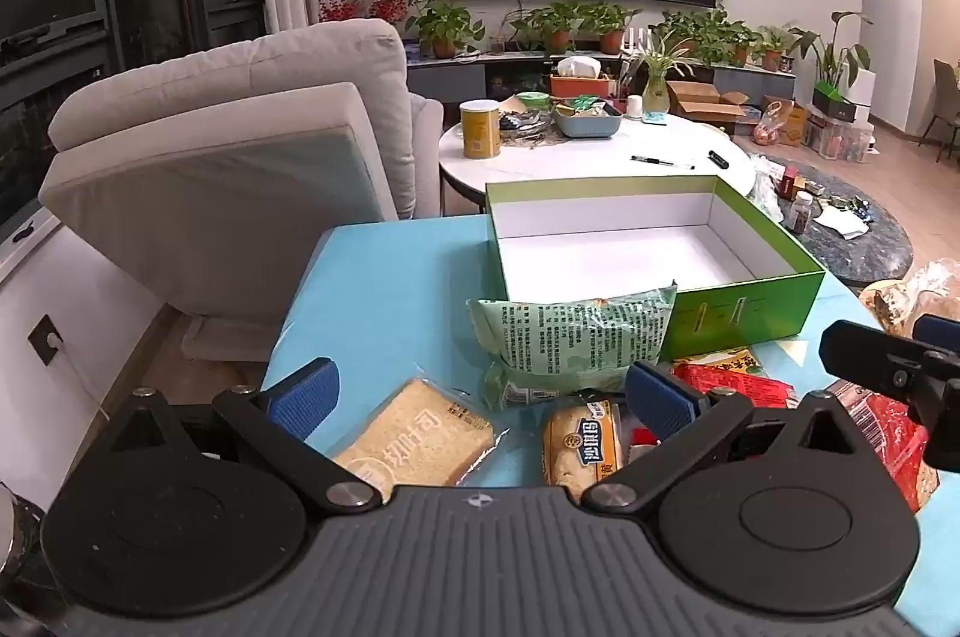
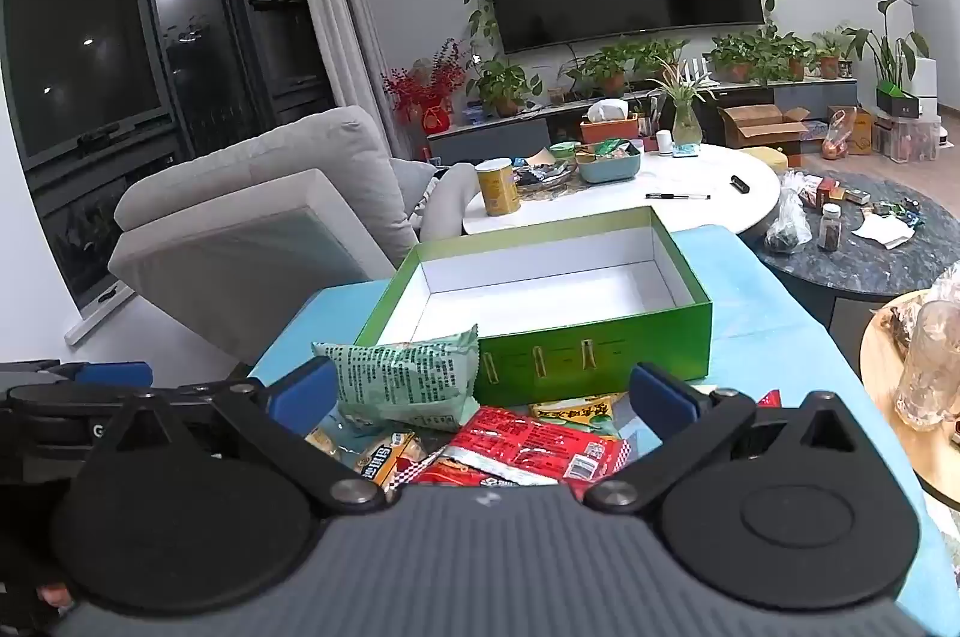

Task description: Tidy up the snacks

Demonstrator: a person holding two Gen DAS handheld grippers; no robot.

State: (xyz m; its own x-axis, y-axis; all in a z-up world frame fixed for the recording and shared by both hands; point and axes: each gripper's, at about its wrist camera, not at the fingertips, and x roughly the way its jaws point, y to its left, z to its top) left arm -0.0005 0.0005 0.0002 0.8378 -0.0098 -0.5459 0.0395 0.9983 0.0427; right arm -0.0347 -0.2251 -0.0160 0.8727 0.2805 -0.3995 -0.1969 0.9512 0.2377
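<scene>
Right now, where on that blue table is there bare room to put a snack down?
The green box is empty: its white floor is free. Bare blue cloth lies left of the box, beyond the toast pack, and a strip right of it. In front of the box it is crowded: green packet, red packets, both open grippers.

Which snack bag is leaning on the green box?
The pale green packet, propped against the green box; the bread and red packets lie flat.

- Left gripper (image 1: 480, 394): ribbed grey body, two black round discs, black link arms with silver screws, blue ribbed pads (image 1: 303, 397).
- Right gripper (image 2: 480, 397): same grey-and-black build, smooth blue pads (image 2: 660, 395).
</scene>
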